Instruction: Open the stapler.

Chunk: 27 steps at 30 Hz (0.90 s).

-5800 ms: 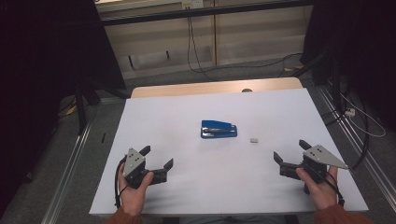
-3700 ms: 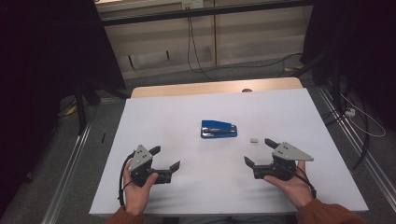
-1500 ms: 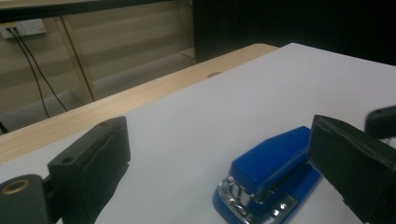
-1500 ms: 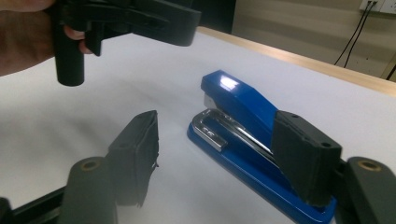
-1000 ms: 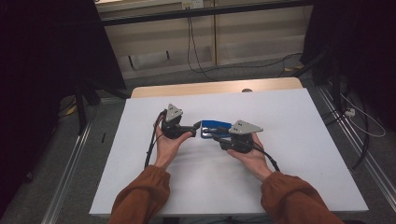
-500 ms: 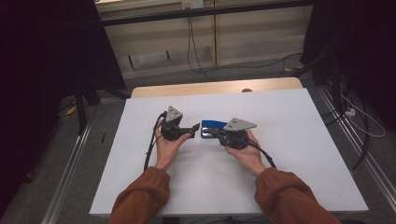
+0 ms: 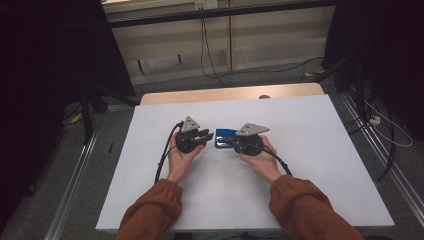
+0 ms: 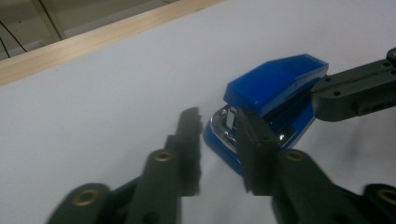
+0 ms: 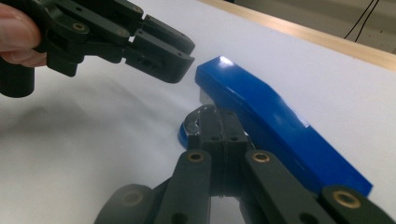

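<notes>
we hold the left gripper just left of the blue stapler, its jaws having just been closing, a narrow gap left, around nothing, tips at the stapler's left end. the stapler lies mid-counter. the right gripper, jaws fully together, rests against the stapler's near side.

Left gripper fingers closing, right gripper fingers together

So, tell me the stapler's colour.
Blue stapler, clearest in the left gripper view.
</notes>
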{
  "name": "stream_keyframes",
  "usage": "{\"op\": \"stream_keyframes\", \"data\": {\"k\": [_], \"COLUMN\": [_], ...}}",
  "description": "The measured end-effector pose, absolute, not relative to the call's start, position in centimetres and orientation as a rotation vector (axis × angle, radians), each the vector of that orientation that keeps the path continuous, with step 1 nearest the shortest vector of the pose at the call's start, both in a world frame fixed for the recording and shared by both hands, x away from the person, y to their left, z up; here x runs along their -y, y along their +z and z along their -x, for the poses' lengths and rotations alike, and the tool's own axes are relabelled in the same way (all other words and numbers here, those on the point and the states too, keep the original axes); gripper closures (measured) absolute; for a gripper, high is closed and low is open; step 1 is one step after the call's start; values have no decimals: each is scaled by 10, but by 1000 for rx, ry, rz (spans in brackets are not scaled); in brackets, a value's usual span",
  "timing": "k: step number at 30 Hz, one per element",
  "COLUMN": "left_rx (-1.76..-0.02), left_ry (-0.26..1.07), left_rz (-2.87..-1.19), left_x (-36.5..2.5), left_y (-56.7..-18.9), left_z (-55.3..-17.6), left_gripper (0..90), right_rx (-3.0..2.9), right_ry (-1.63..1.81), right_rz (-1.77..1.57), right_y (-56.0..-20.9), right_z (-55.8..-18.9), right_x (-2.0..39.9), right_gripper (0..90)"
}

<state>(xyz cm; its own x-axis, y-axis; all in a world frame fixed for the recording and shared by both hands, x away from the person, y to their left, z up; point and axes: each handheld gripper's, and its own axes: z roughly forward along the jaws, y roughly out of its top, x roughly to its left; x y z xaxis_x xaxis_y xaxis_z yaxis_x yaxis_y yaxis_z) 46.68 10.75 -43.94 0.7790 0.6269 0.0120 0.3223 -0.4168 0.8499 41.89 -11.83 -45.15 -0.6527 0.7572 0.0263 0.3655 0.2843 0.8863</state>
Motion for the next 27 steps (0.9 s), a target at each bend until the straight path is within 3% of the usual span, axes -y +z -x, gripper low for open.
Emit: {"op": "stream_keyframes", "data": {"k": [1,5,27], "left_rx": [-701,-694,-718], "left_ry": [402,363,381], "left_rz": [-2035,-2059,-2056], "left_x": [-106,-103,-94], "left_y": [-439,-442,-453], "left_z": [-467,-467,-475], "left_gripper": [831,896,900], "right_rx": [-2162,-2172,-2247], "right_ry": [1328,1331,1228], "right_rz": [-1013,-1036,-1017], "right_y": [-453,-454,-461], "right_z": [-420,-423,-435], "right_x": [117,117,108], "right_gripper": [900,900,900]}}
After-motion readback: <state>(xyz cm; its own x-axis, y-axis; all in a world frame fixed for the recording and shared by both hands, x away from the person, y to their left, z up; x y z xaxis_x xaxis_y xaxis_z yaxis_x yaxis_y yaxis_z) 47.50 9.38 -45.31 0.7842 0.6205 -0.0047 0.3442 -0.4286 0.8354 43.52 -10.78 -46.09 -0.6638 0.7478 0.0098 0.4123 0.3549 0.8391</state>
